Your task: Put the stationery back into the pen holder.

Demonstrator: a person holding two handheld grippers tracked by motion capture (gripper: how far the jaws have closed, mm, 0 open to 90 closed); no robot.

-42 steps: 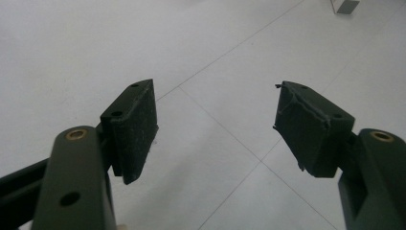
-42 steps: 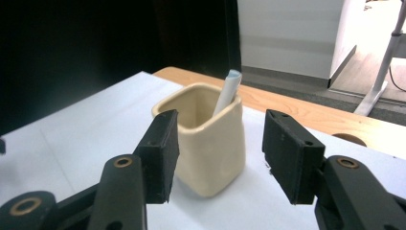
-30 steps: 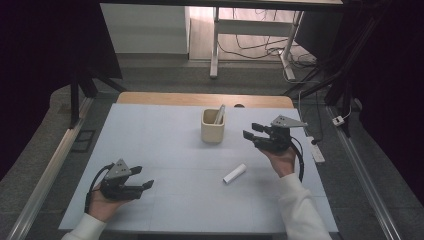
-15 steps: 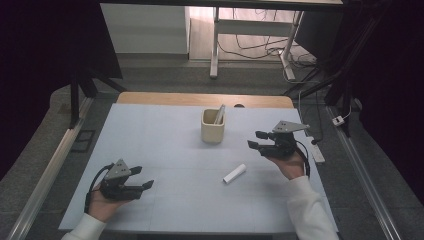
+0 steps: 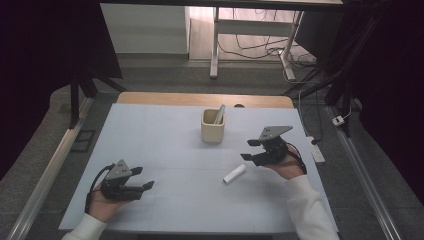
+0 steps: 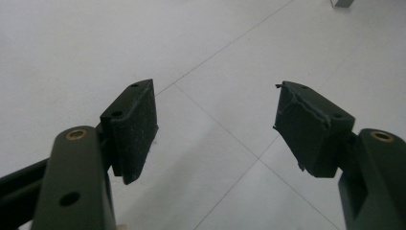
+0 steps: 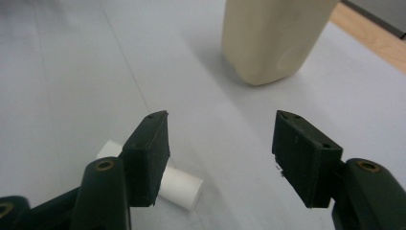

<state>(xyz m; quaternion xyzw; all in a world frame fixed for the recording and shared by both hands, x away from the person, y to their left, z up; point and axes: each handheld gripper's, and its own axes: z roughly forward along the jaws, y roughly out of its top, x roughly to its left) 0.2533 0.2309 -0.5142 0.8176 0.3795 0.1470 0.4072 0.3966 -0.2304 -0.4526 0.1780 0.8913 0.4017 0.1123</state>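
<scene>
1. Left claw resting low near the front-left corner of the surface, jaws apart with nothing between them; parked well away from the work, probably to leave the middle free.
2. Left gripper view: pads wide apart over bare pale sheet, faint seam lines crossing beneath.
3. Plenty of open room from that claw rightward across the middle; front edge close under the left hand, so little margin for drawing back.
4. White cylinder lying on its side right of centre, just beside and below the right claw, touching neither jaw.
5. Beige cup upright behind it toward the far edge, well apart from the cylinder, a slim stick leaning inside; likely the destination for the cylinder.
6. Right claw hovering just right of the cylinder, jaws having just been opening, nothing between them; seemingly readied for a pick.
7. Right gripper view: cylinder partly behind the left jaw, cup ahead.
8. Right edge near the right hand; clearest path leftward and down.
</scene>
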